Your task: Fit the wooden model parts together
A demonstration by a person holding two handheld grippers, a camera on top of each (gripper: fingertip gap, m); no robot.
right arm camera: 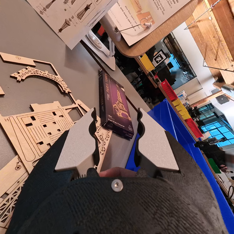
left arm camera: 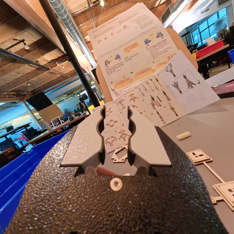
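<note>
Both tongs are open and empty, so no part is in hand yet.

In the left wrist view the left tongs (left arm camera: 116,127) hover low over the grey surface (left arm camera: 202,126), their jaws parted. A small square frame (left arm camera: 120,155) of wood lies flat between them, just at the foot of the gap; the aim looks set on it. At 12 o'clock the folded booklet (left arm camera: 145,105) stands open, with a larger sheet (left arm camera: 129,50) propped on a board behind it, presumably so the steps can be read while working. At 3 o'clock lies a pale peg (left arm camera: 183,135); at 4 o'clock two square plates (left arm camera: 198,157) joined by a thin strip lie flat, well clear of the tongs. A blue bin (left arm camera: 19,183) runs along 8 o'clock.

In the right wrist view the right tongs (right arm camera: 116,126) are tilted, jaws wide apart, above the surface edge. The wooden sheet (right arm camera: 38,129) with parts yet to be pressed out lies flat at 9 o'clock, an arched lattice leg (right arm camera: 41,76) at 10 o'clock. The kit box (right arm camera: 116,105) lies at 12 o'clock, out of the work area.

I judge the next move is for the left tongs to pinch the frame; it is thin and flat, so lifting an edge may be awkward.
</note>
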